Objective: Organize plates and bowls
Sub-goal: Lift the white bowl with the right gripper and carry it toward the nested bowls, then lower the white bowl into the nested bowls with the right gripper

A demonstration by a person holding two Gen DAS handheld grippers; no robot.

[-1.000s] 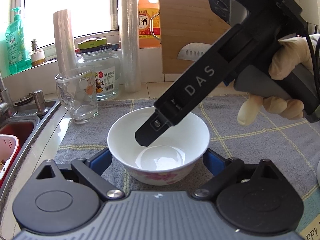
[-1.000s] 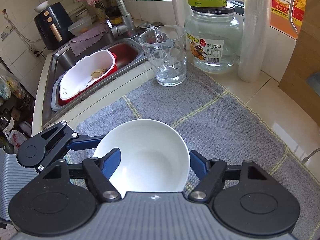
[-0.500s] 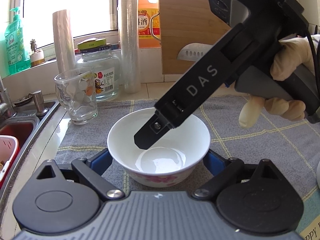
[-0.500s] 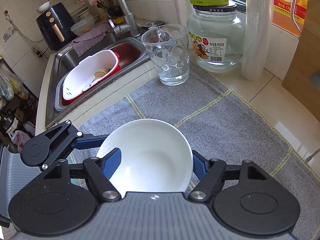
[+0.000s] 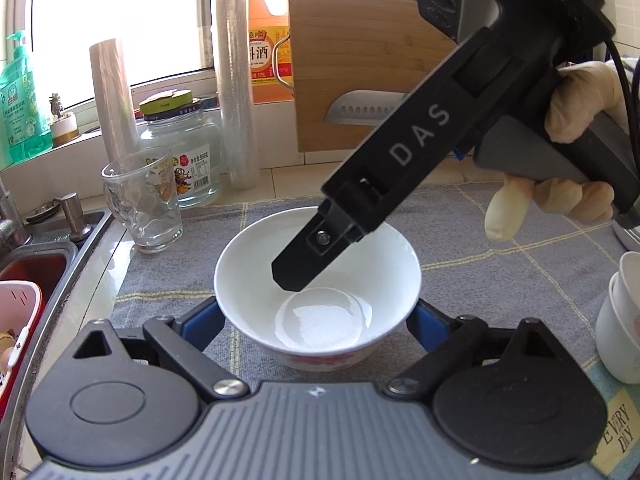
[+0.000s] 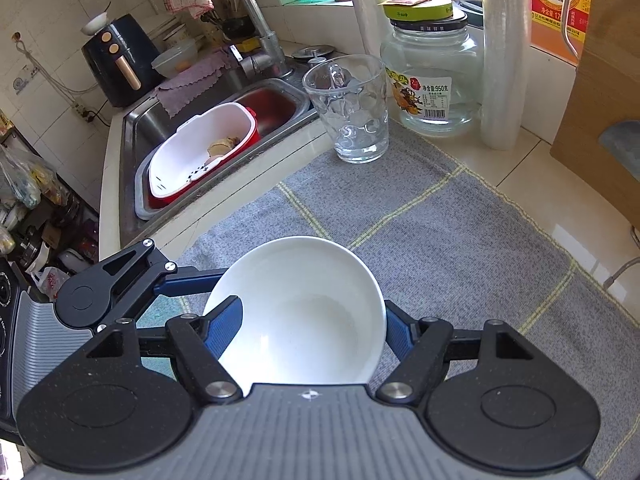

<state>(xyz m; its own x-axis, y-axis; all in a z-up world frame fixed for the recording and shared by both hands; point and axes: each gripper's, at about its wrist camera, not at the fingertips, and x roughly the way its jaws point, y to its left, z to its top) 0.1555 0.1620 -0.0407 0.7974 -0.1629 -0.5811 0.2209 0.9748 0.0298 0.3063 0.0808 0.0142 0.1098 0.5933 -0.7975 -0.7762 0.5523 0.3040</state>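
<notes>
Left gripper (image 5: pixel 316 316): blue fingers spread wide, clamped against both sides of the white bowl (image 5: pixel 380 280) low on its outer wall (pink flower print just above the base). Bowl upright and empty, over the grey checked towel (image 5: pixel 480 248), toward the sink-side edge of the counter. Can't tell if the base touches the towel.

Right gripper (image 6: pixel 310 330): reaches down into the same bowl from the far right, held by a gloved hand (image 5: pixel 576 120). Jaws drawn in as narrow as they go, straddling the bowl wall. One finger lies over the inside and the other sits just outside the rim. Pad contact is hidden in both views.

Stacked white cups (image 5: pixel 620 320) at the right edge of the towel, apart from the bowl.

Further back, a clear glass mug (image 5: pixel 142 200) stands upright on the towel's far sink-side corner. Just behind it is a glass jar (image 5: pixel 188 148) with a green lid. A roll of cling film (image 5: pixel 234 100) stands upright beside the jar, at the counter's back edge.

A wooden cutting board (image 5: pixel 360 60) leans at the back wall with a knife (image 5: pixel 360 110) in front of it. An orange cooking-wine bottle (image 5: pixel 264 52) is behind the board's left side.

Sink (image 6: pixel 128 140) is past the counter's edge and holds a white colander (image 6: pixel 200 148) nested in a red basin. Faucet (image 6: pixel 256 28) is behind it.
</notes>
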